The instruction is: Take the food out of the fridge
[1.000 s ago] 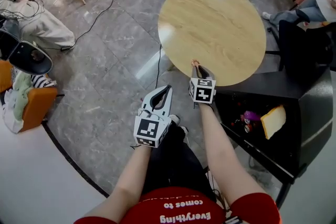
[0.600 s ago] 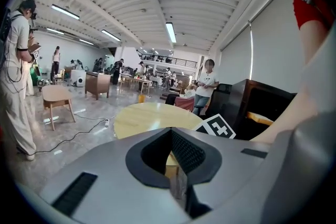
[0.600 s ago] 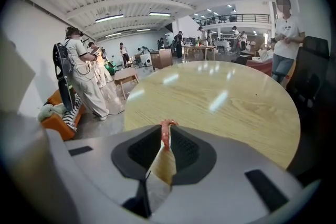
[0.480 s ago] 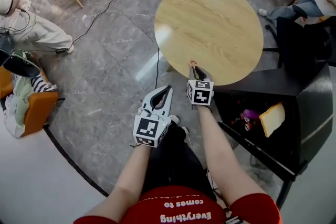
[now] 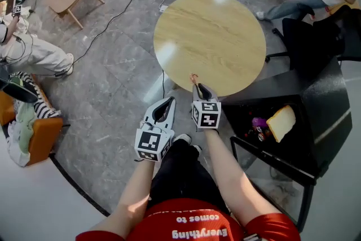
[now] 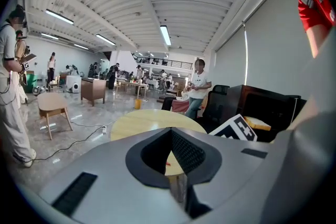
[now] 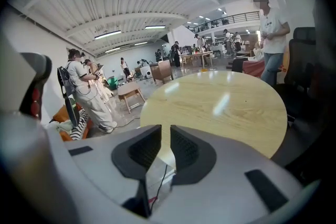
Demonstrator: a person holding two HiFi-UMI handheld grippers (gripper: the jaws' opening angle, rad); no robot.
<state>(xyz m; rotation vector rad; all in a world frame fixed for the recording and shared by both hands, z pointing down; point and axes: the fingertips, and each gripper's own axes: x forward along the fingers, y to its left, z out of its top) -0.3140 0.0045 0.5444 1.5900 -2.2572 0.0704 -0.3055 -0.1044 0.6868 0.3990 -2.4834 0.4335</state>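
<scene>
Left tongs (image 5: 167,103) are pressed together at the tips, right tongs (image 5: 197,87) a thin slit apart, both empty. Food's off to the right in the open black fridge (image 5: 330,110). The yellow wedge (image 5: 281,123) looks light and squishy, so I'd pinch it across its flat faces. The purple thing (image 5: 259,121) and red bits (image 5: 261,134) beside it are too small to name, and the fridge's back is too dark to see.

The head view looks steeply down from above the person onto the floor (image 5: 113,76), the round surface (image 5: 210,42) and the fridge (image 5: 330,121). The left claw (image 6: 169,132) view and the right claw (image 7: 165,134) view sit low, close behind their own jaws, facing across the room. All three views share that surface.
</scene>
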